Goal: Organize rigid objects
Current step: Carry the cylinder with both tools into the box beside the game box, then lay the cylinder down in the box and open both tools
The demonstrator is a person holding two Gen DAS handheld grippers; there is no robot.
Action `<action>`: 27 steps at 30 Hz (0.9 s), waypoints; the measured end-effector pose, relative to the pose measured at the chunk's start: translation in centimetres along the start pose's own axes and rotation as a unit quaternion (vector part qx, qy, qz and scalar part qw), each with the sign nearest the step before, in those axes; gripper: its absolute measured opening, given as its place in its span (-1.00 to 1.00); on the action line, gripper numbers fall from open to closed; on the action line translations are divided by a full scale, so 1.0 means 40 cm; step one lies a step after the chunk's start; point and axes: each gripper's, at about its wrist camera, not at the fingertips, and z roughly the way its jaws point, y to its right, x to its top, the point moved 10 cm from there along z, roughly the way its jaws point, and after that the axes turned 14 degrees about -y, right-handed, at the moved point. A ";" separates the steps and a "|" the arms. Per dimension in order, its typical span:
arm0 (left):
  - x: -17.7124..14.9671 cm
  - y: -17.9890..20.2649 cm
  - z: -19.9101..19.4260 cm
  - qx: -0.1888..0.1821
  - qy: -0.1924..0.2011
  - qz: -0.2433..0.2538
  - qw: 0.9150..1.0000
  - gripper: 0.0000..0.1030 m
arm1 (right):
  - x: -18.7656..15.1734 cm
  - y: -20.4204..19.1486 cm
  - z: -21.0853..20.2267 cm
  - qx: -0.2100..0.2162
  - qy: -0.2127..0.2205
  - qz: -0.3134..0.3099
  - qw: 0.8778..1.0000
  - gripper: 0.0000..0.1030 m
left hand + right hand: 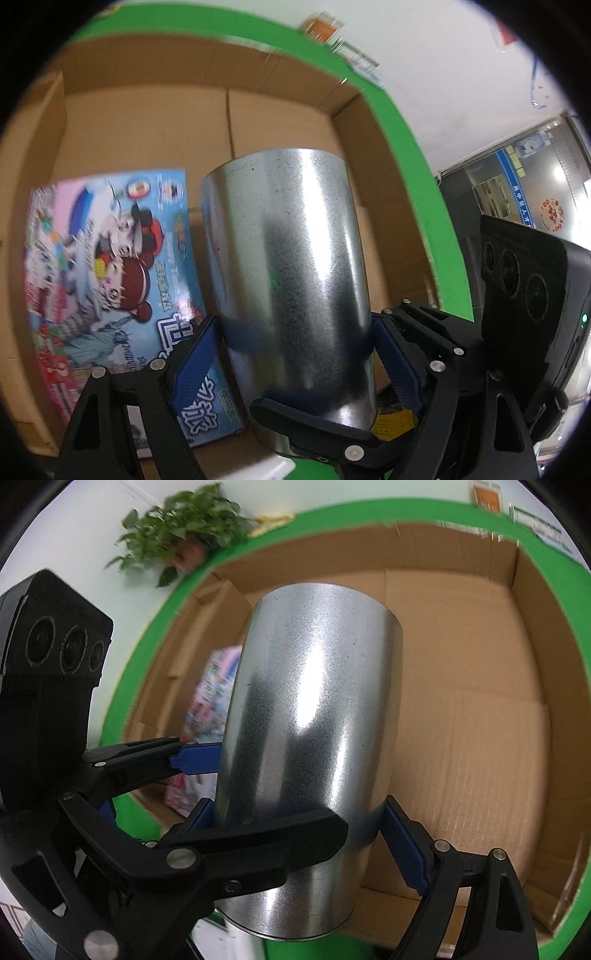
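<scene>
While both grippers clamp the same metal cylinder (284, 266), it hangs above the open cardboard box (147, 122), its long axis running from the jaws toward twelve o'clock in each wrist view, tipped slightly toward one o'clock in the right one. The left gripper (295, 354) pinches its lower part between blue pads at nine and three o'clock, jaws spread wide around the wall; the right gripper (295, 823) does the same, and neither hand is nearer. In my judgement the coming move turns on the bare box floor (461, 720), which lies at about three o'clock of the cylinder, while a colourful printed box (110, 280) fills the floor at nine o'clock.

Hidden: the cylinder's far end, the floor directly beneath it, and whether it clears the printed box. The rims blur near the frame edges.
</scene>
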 end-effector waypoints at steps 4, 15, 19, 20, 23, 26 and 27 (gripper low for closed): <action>-0.001 0.005 0.017 0.007 -0.003 -0.003 1.000 0.64 | 0.001 0.015 0.028 0.024 -0.011 0.022 0.999 0.66; 0.000 0.018 -0.091 0.025 0.037 -0.019 0.999 0.65 | 0.007 0.017 0.066 0.034 -0.024 0.041 0.998 0.70; -0.057 0.000 -0.141 0.068 0.071 -0.016 0.995 0.65 | -0.004 -0.002 0.062 0.004 -0.020 0.031 0.999 0.73; -0.069 0.001 -0.153 0.076 0.081 -0.014 0.994 0.65 | -0.011 -0.010 0.046 -0.001 -0.011 0.030 0.999 0.73; -0.121 0.010 -0.221 0.103 0.140 0.000 0.985 0.65 | -0.061 -0.032 -0.048 -0.018 0.047 0.013 0.999 0.78; -0.192 0.049 -0.315 0.151 0.242 0.021 0.958 0.67 | -0.144 -0.058 -0.171 -0.067 0.147 -0.004 0.987 0.95; -0.227 0.062 -0.350 0.172 0.281 0.035 0.943 0.71 | -0.179 -0.068 -0.205 -0.090 0.178 -0.010 0.980 0.95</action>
